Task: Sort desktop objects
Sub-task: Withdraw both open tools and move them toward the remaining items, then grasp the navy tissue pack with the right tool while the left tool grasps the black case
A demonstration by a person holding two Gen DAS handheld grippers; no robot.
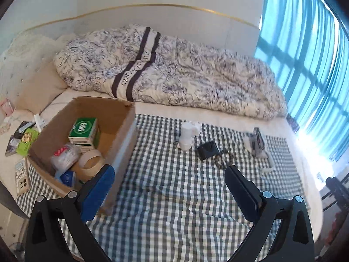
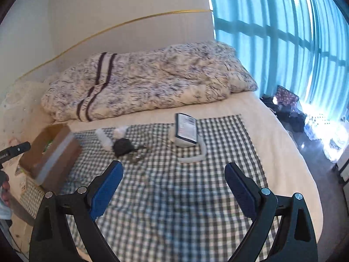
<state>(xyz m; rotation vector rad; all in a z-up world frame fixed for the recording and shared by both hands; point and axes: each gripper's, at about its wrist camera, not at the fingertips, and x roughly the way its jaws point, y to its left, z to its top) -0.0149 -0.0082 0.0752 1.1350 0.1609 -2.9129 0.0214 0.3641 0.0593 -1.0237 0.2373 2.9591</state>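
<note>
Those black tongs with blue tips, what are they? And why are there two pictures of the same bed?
A person holds one grabbing tool in each hand, each with a camera looking along its fingers. One picture is from the left tongs, the other from the right tongs. Both are open and hold nothing. On the checked cloth lie a white bottle, a small black case, a bead bracelet and a white cable. The cardboard box already holds a green box and a tape roll.

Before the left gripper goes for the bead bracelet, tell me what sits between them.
Nothing visible does. The left gripper is open above bare checkered cloth, and the bead bracelet lies just beyond its right finger. The black pouch touches the bracelet's far side, not the approach side.
</note>
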